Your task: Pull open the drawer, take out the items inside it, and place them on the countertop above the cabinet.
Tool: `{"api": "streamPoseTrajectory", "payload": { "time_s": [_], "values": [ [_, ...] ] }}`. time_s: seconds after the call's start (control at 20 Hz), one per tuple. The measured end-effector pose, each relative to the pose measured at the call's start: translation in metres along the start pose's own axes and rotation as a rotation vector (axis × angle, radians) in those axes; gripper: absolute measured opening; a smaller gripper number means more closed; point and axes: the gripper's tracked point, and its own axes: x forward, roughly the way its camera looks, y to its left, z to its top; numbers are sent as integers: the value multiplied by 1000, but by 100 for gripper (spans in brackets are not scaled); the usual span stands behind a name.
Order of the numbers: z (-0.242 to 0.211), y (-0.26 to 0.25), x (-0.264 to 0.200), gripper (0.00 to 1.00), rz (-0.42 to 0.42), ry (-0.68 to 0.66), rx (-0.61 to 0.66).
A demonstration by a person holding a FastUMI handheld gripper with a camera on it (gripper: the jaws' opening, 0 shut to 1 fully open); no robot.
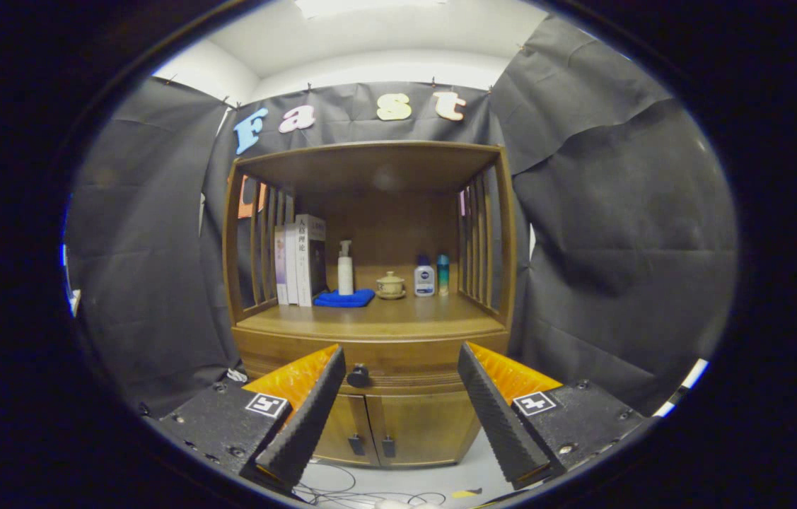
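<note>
Two fingers of the hand-held gripper (402,367) spread wide before the closed drawer (398,364)

The camera rides on the gripper (398,367), looking forward between its spread fingers. It faces the cabinet (370,332) squarely, close.

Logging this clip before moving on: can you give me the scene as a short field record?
drawer: shut, dark knob between the fingers, near the left one
gripper: open, fingers spread, touching nothing
countertop: books, pump bottle on blue cloth, small lidded pot, two small bottles
lower doors: closed
task progress: not begun
</note>
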Motion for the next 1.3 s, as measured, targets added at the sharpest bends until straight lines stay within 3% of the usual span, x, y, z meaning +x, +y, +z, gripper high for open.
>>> {"api": "streamPoseTrajectory", "payload": {
  "time_s": [0.4,0.85,1.0,1.3],
  "values": [
    [-40,37,96,100,5,-7,-61],
    [-114,60,174,100,29,90,-66],
    [-126,61,187,93,25,110,-71],
    [-142,57,206,61,16,153,-23]
  ]
}}
